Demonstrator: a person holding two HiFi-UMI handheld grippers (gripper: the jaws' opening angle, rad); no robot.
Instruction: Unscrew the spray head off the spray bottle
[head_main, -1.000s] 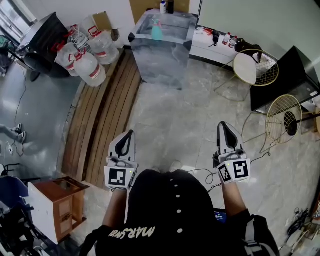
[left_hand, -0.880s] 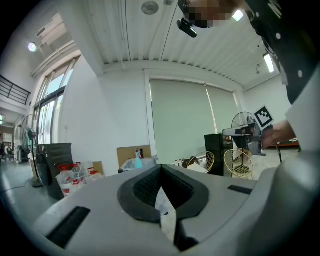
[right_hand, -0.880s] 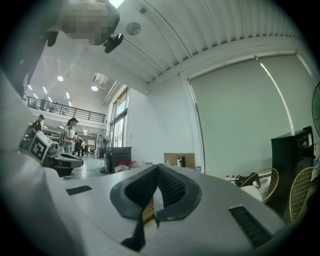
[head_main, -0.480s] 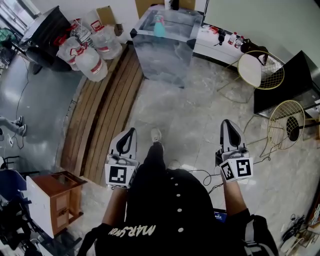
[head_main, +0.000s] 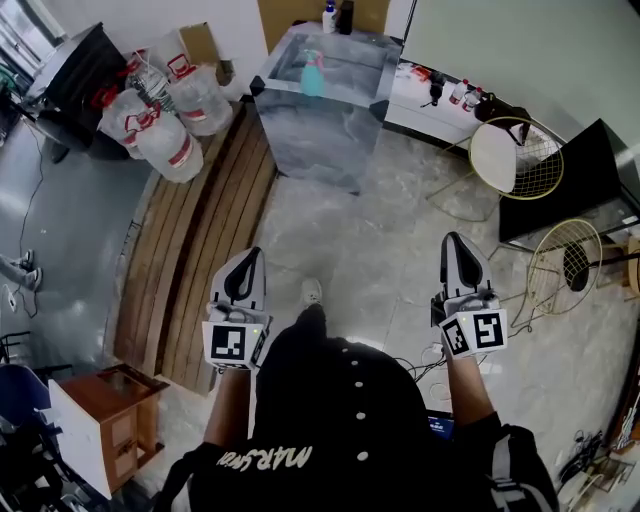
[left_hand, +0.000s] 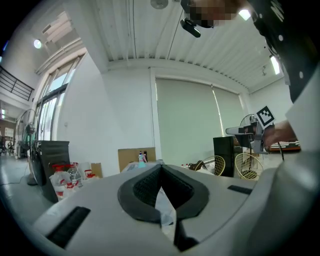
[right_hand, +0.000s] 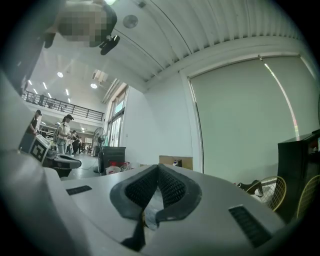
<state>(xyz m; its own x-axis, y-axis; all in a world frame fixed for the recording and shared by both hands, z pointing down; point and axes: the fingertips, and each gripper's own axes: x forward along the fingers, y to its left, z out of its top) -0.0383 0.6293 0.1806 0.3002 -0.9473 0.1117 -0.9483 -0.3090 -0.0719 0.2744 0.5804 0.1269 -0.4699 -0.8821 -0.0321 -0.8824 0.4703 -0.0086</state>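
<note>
A turquoise spray bottle (head_main: 314, 63) stands on a grey marble-patterned table (head_main: 318, 120) far ahead, across the floor. It shows small above the jaws in the left gripper view, as the spray bottle (left_hand: 142, 158). My left gripper (head_main: 245, 269) is shut and empty, held at waist height left of the person's body. My right gripper (head_main: 458, 252) is shut and empty too, held at the right. Both point toward the table and are well short of it. In the left gripper view the left gripper (left_hand: 160, 168) has its jaws closed together; the right gripper (right_hand: 158, 170) likewise.
Large water jugs (head_main: 158, 128) lie at the back left beside a dark cabinet (head_main: 72, 75). Wooden planking (head_main: 197, 235) runs along the left. Two wire chairs (head_main: 518, 152) and a black box (head_main: 568, 178) stand at the right. A small wooden cabinet (head_main: 105, 413) is near left. Cables lie on the floor.
The person has stepped forward toward the table; a foot now shows ahead of the body. Both grippers stay shut and level at either side.
</note>
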